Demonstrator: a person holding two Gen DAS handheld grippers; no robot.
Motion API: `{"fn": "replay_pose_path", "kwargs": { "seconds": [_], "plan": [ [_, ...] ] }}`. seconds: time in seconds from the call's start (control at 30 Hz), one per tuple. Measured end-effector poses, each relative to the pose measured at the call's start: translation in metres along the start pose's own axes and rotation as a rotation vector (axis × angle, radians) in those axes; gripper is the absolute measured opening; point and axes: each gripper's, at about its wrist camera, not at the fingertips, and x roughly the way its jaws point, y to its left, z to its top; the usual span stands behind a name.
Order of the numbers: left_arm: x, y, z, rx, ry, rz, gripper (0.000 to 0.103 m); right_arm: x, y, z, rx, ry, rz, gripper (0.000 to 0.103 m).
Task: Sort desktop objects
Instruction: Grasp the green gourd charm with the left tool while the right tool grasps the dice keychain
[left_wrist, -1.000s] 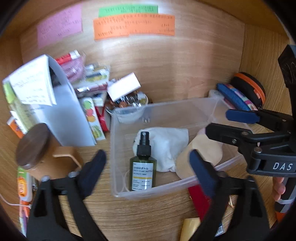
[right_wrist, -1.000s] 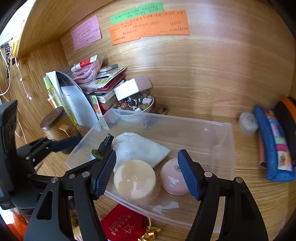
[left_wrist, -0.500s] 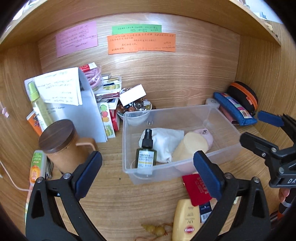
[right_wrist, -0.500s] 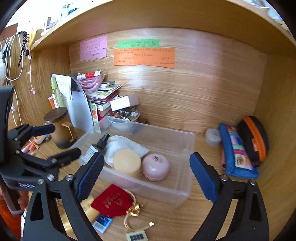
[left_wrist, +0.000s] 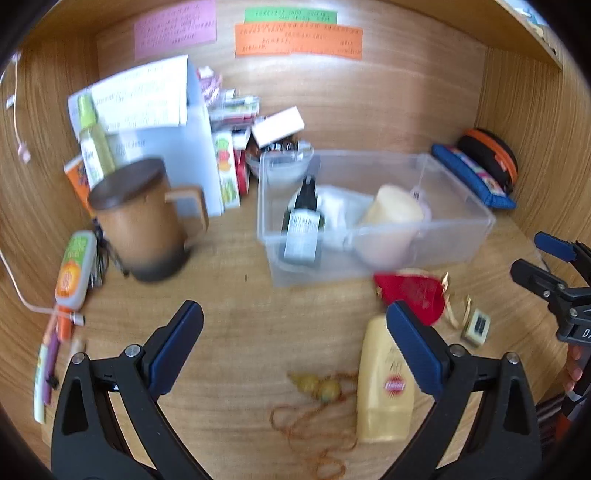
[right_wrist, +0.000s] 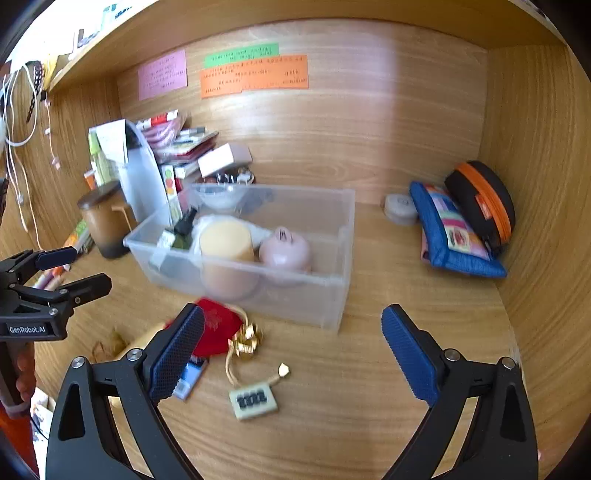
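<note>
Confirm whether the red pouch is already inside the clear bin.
No, the red pouch lies on the desk in front of the clear bin, outside its front wall.

bins: 1 | spray bottles: 1 | sticky notes: 3 | mugs: 1 | pouches: 2

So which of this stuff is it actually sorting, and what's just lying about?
Likely part of the job:
bin
spray bottle
candle
red pouch
yellow tube
tag

Probably just lying about:
mug
sticky notes
blue case
book pile
</note>
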Motion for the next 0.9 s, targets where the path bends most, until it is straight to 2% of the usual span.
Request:
{"fn": "replay_pose_path", "kwargs": {
  "seconds": [0.3,0.43,0.5,0.73,0.9],
  "plan": [
    [0.016,0.027,-0.037,-0.075,0.091,0.006,0.101,-0.003,-0.003,-0.038,0.042,0.051,0.034,0.096],
    [0.024,0.029,-0.048,-0.077,0.125,0.013,0.101,0.0,0.001,-0.049,0.035,0.072,0.027,0.096],
    [0.024,0.028,-0.051,-0.081,0.126,-0.016,0.101,0.003,0.004,-0.055,0.023,0.088,0.03,0.096],
    [0.029,0.018,-0.053,-0.036,0.138,-0.021,0.101,0.014,0.01,-0.067,0.012,0.131,0.04,0.095],
    [0.033,0.019,-0.055,-0.049,0.142,-0.037,0.1,0.018,0.013,-0.07,0.016,0.136,0.034,0.093]
  ]
}}
